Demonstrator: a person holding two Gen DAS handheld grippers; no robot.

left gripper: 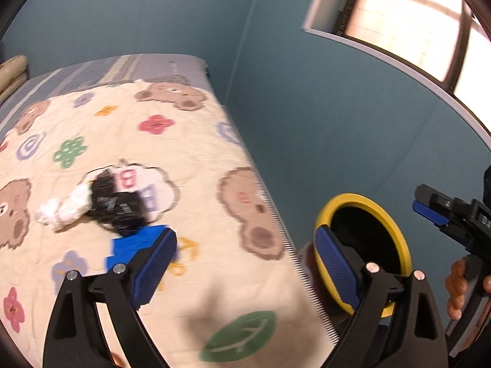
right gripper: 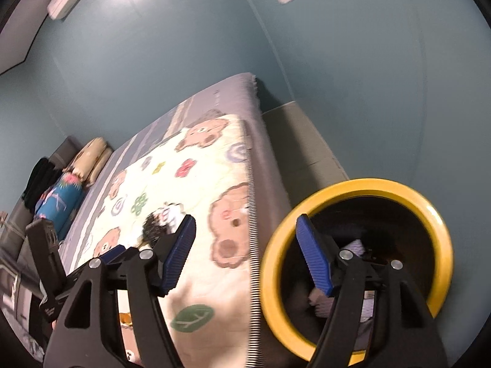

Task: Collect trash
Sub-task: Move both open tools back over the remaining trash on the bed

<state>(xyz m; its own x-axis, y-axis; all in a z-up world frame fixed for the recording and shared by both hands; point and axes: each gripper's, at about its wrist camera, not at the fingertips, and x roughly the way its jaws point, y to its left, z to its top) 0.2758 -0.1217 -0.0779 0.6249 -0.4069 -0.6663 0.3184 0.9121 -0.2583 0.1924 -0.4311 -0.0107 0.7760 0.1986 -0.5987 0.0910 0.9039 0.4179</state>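
On the bear-print blanket [left gripper: 190,159] lies a small heap of trash: a crumpled black wrapper [left gripper: 116,205], a wad of white paper [left gripper: 64,211] and a flat blue piece [left gripper: 135,245]. My left gripper [left gripper: 245,260] hovers open over the bed's edge, just short of the heap, with nothing between its fingers. A black bin with a yellow rim [left gripper: 353,197] stands on the floor beside the bed. My right gripper [right gripper: 247,254] is open and empty, its right finger over the bin's rim [right gripper: 368,184]. Pale crumpled paper [right gripper: 356,245] lies inside the bin. The black wrapper [right gripper: 155,227] shows past the right gripper's left finger.
Teal walls close in behind and to the right of the bed. A window [left gripper: 408,21] is high on the right. Pillows [right gripper: 92,156] and a blue patterned bundle [right gripper: 58,202] sit at the bed's far end. A hand [left gripper: 457,288] holds the right tool.
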